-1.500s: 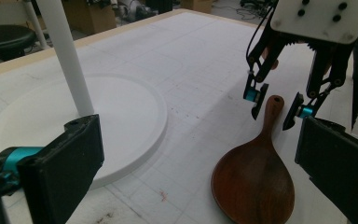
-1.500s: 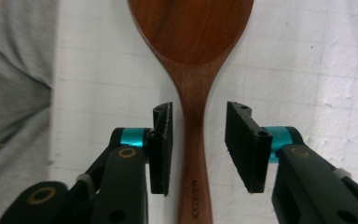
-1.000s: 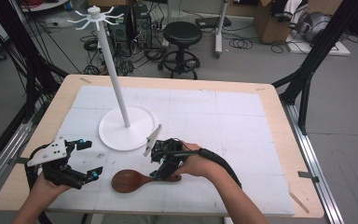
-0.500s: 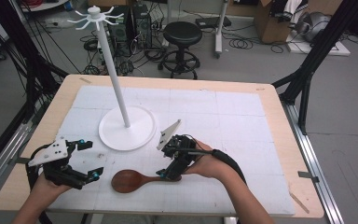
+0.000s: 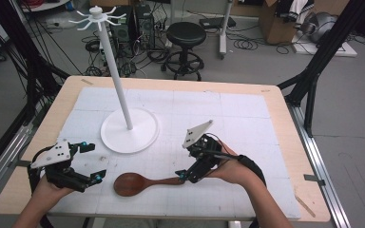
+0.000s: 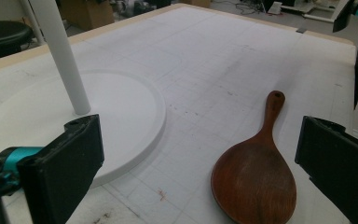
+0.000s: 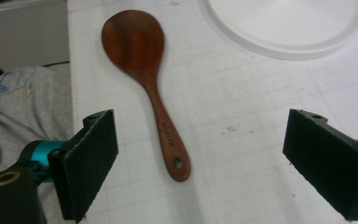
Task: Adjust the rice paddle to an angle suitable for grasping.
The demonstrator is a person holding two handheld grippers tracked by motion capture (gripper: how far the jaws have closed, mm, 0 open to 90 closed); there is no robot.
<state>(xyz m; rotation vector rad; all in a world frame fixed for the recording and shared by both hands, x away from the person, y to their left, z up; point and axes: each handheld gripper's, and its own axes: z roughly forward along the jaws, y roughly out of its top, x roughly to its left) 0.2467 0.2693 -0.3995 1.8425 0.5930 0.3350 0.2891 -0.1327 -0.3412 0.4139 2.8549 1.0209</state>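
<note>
While the right gripper (image 5: 183, 175) is hovering wide over the spoon (image 5: 140, 182) handle, an off-centre close is risking a skid

Two black grippers (image 5: 88, 161) (image 5: 193, 161) with square-padded jaws, teal knobs, grey three-cornered plates, black trailing cables.

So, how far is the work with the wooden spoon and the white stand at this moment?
Nothing looks done: the wooden spoon lies flat on the mat, apart from the white stand. In hand: the right gripper is open over the spoon's handle end, not closed. The left gripper is open beside the bowl. Probably left: gripping, lifting, hanging it.
</note>
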